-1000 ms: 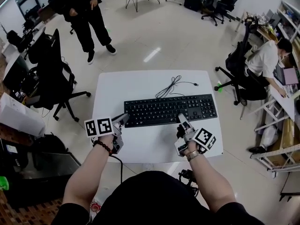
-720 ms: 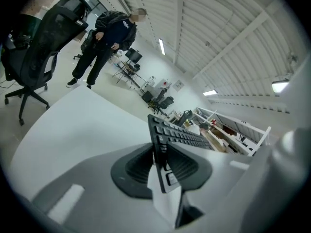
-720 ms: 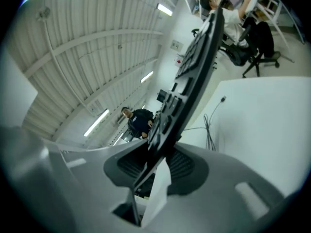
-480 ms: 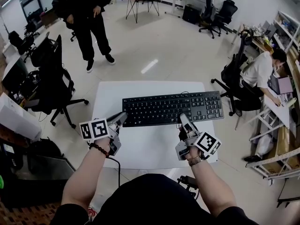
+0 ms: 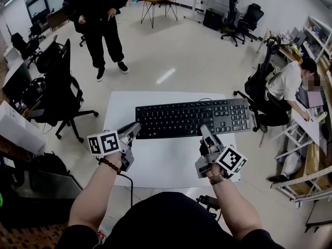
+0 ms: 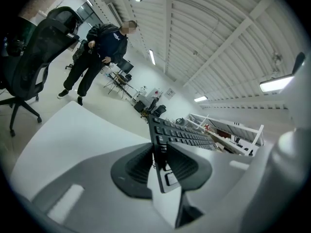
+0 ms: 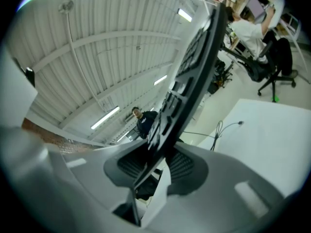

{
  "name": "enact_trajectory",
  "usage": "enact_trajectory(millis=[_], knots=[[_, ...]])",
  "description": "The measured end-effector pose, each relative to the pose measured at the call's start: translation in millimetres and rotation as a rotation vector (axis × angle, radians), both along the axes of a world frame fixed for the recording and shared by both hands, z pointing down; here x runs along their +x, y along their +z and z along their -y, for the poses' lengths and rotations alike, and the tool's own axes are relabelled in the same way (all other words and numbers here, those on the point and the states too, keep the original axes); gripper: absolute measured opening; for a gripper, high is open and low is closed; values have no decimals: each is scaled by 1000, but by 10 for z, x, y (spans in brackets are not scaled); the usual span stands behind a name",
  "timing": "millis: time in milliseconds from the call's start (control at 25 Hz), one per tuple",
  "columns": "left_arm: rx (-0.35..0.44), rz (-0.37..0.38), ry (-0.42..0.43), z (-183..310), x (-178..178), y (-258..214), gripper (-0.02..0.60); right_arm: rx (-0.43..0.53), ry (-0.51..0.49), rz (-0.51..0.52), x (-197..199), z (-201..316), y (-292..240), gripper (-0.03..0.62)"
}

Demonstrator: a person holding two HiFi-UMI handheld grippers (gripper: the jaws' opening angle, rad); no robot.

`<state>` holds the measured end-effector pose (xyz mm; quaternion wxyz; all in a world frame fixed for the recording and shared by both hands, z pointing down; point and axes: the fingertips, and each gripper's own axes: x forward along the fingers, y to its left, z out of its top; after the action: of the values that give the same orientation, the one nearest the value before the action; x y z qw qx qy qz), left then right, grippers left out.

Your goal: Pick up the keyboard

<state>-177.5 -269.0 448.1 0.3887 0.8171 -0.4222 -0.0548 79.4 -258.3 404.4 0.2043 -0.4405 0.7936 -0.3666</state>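
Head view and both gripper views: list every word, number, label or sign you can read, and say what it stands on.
No text here can be read.
keyboard: key legends too small to read.
left marker cube and right marker cube: black-and-white square patterns, no letters.
standing person's dark top: white print, too small to read.

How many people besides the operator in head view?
2. A standing person on the floor beyond the table's far-left corner; a seated person at far right. More may be hidden outside the view.
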Motion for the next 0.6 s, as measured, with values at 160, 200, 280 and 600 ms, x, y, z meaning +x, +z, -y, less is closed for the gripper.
enact_trajectory(millis=[160, 200, 280, 600], knots=[[2, 2, -3, -3, 4, -18, 95, 0, -2, 8, 5, -3, -10, 115], [2, 2, -4, -4, -3, -15, 95, -3, -1, 9, -1, -5, -3, 115], [1, 1, -5, -8, -26, -5, 95, -3, -1, 3, -21, -11, 6, 115], [4, 1, -4, -4, -52, -20, 95, 7, -2, -7, -50, -18, -21, 115]])
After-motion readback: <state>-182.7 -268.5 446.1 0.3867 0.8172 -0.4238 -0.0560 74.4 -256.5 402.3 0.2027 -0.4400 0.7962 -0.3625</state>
